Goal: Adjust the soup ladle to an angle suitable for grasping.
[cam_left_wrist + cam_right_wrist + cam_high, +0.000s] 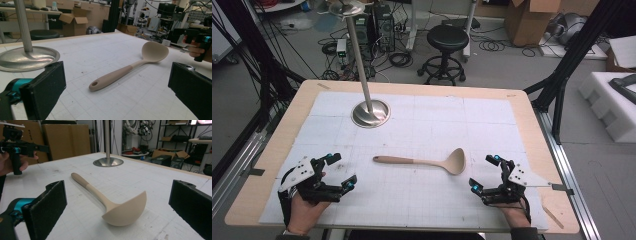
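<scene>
A beige ladle point(427, 162) lies untouched mid-counter. Near the front edge, left claw point(338, 172) and right claw point(485, 173) sit spread, empty; grasping remains.

One ladle point(424, 162), one stand point(370, 113), two tongs point(339, 171)

High view: fixed above the near edge of the tabletop point(522, 107), facing forward and down, far enough to take in the whole surface and the floor beyond. Left gripper view: low over the tabletop at its near left, looking across toward the right. Right gripper view: equally low at the near right, looking across toward the left. All three share the ladle point(427, 162) point(130, 68) point(110, 200) and the metal stand base point(371, 113) point(27, 58) point(108, 162).
</scene>
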`<action>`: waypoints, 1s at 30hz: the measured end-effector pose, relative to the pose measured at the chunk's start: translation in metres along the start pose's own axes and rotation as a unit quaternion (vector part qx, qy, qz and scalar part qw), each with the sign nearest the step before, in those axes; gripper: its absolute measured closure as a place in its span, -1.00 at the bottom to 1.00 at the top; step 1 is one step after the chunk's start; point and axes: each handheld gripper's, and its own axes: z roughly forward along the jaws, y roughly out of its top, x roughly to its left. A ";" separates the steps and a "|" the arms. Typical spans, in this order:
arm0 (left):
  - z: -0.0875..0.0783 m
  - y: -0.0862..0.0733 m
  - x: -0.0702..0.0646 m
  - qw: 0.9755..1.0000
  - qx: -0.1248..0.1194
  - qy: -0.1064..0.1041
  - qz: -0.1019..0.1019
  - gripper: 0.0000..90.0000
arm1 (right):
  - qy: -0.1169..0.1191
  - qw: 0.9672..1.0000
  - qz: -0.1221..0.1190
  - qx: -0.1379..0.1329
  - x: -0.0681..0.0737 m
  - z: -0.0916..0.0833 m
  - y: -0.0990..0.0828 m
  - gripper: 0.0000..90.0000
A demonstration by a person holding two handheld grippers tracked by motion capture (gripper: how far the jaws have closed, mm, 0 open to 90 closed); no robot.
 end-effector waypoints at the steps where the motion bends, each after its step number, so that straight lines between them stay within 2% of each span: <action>1: 0.000 0.000 0.000 1.000 0.000 0.000 0.000 -0.96 | -0.002 1.000 -0.001 0.000 0.000 0.000 0.000 -0.99; 5: 0.000 0.000 0.000 1.000 0.000 0.000 0.000 -0.96 | -0.015 1.000 -0.006 -0.005 0.001 0.001 0.001 -0.99; 8: 0.000 0.000 0.000 1.000 0.001 0.000 -0.001 -0.96 | -0.018 1.000 0.000 -0.008 0.000 0.001 0.001 -0.99; 17: 0.000 0.000 0.001 1.000 0.000 0.000 -0.003 -0.96 | -0.012 1.000 -0.003 -0.015 0.000 0.000 0.002 -0.99; 23: 0.000 0.000 0.001 1.000 0.001 0.000 -0.003 -0.96 | -0.014 1.000 -0.001 -0.008 0.001 0.001 0.002 -0.99; 30: -0.001 0.000 0.001 1.000 0.002 0.000 -0.002 -0.96 | -0.005 1.000 -0.006 -0.006 0.002 0.000 0.002 -0.80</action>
